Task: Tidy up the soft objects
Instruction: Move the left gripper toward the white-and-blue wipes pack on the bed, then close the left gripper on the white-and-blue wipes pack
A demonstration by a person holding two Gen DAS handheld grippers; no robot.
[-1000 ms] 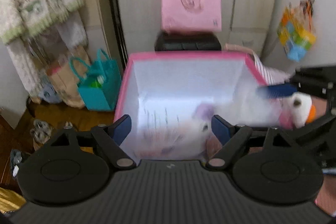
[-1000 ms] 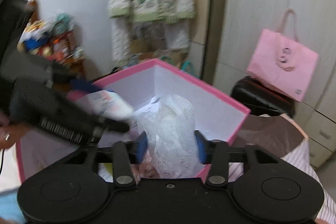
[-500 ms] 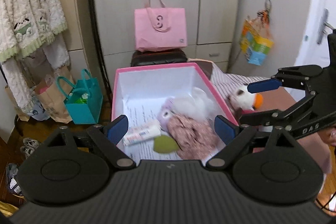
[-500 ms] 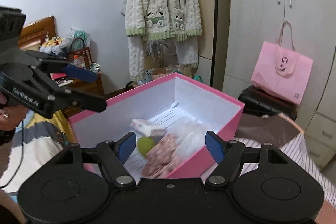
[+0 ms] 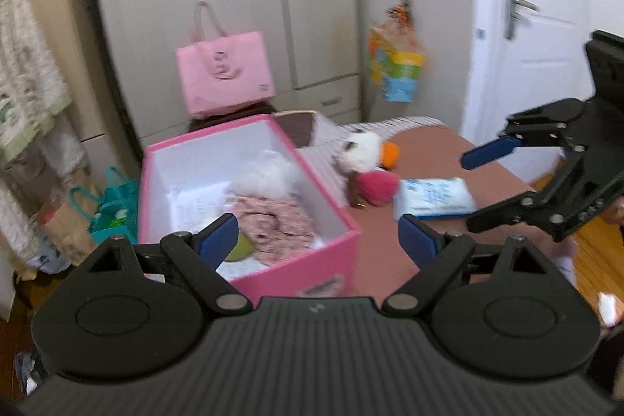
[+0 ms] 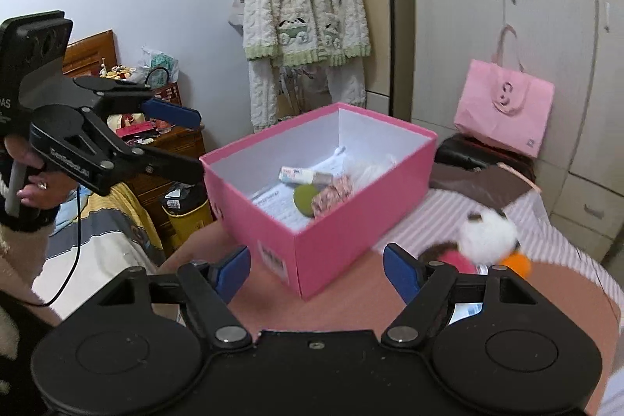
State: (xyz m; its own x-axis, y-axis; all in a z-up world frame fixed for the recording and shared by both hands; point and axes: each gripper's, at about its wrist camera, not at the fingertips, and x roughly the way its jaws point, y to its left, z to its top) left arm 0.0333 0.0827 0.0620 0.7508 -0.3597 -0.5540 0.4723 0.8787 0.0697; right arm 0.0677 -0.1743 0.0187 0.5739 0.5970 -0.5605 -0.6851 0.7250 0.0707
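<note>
A pink box [image 5: 331, 256] [image 6: 331, 252] stands on a brown table. Inside it lie a pink floral cloth [image 5: 273, 221] [image 6: 333, 195], a white fluffy bundle [image 5: 269, 174] [image 6: 368, 168], a green round pad [image 6: 304, 197] and a small white packet [image 6: 296, 174]. A white plush toy with orange and pink parts [image 5: 366, 162] [image 6: 487, 232] and a blue-white tissue pack [image 5: 433, 197] lie on the table right of the box. My left gripper [image 5: 316, 240] is open and empty above the box's near corner. My right gripper [image 6: 316, 268] is open and empty beside the box.
A pink tote bag [image 5: 226, 73] [image 6: 507, 108] sits on a black case by the wardrobe. A fluffy cardigan [image 6: 304, 10] hangs at the back. A teal bag [image 5: 113, 205] stands on the floor. A colourful bag [image 5: 397, 65] hangs near the white door.
Both grippers have pulled back and up from the box. The white bundle the right gripper held a second ago now lies in the box. The left view has swung right.
</note>
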